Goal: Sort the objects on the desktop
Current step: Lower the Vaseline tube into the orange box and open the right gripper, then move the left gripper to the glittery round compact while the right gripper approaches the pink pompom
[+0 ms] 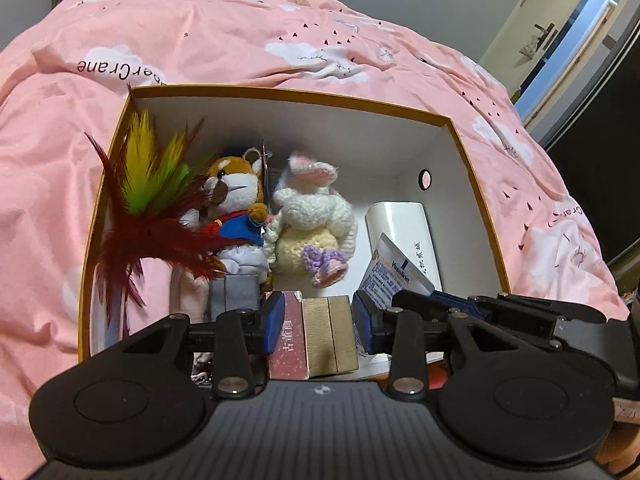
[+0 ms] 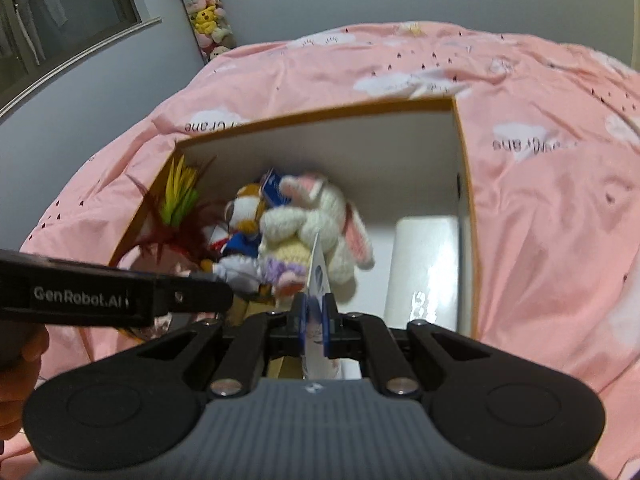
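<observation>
Pink bedding (image 1: pixel 248 40) lay around the orange-rimmed box (image 1: pixel 280 94) beneath both my claws. My left claw (image 1: pixel 318 322) was clamped on a pink-and-gold block (image 1: pixel 316 332) over the box's near edge, plush toys (image 1: pixel 308 216) ahead. My right claw (image 2: pixel 315 316) pinched a Vaseline card (image 2: pixel 318 276) edge-up, a white case (image 2: pixel 424 264) lying ahead to its right
</observation>
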Tool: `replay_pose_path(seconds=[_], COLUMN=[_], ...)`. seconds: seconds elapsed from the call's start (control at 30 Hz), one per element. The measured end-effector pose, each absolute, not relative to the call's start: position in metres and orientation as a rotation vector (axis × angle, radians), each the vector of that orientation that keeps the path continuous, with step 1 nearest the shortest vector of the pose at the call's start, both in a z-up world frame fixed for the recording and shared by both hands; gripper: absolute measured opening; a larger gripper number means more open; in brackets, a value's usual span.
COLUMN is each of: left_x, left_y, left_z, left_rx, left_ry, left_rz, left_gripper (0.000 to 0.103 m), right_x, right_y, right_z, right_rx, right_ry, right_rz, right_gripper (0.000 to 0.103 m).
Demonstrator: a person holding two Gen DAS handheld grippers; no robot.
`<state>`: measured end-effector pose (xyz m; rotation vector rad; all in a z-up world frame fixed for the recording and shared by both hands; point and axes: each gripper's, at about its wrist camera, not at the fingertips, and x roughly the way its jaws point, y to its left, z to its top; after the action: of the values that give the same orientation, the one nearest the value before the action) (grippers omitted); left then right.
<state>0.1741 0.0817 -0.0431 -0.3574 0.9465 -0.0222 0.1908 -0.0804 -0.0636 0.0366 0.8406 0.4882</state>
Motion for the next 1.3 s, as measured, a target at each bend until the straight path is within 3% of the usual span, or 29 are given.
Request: replay_pose_path(seconds=[0.5, 0.93, 1.03, 1.1, 1.3], left_x=[0.152, 0.125, 0.112, 0.104, 0.083], left_y=[0.091, 0.078, 0.068, 0.063, 0.053], left_z=[-0.035, -0.016, -0.006, -0.001, 0.006], left_rx=[-0.360, -0.267, -0.212, -0.178, -0.128], left_ry=[0.904, 0.816, 0.767, 0.745, 0.707], left_rz=[0.037, 0.017, 0.005, 0.006, -0.007], left_gripper=[0.042, 0.042, 0.046, 0.048, 0.050], right_x=[0.154, 0.137, 0.125, 0.117, 0.096], right_y=[-0.053, -0.056, -0.064, -0.069, -0.076], right_z=[-0.061, -0.039, -0.030, -0.025, -0.016], right_rx=[-0.127, -0.083, -0.058, -0.047, -0.103], right_ry=[0.806, 0.791, 0.728, 0.697, 0.630], right_rz=[0.493, 0.527, 0.562, 0.574, 0.567], right_gripper=[0.014, 0.017, 0.024, 0.037, 0.037])
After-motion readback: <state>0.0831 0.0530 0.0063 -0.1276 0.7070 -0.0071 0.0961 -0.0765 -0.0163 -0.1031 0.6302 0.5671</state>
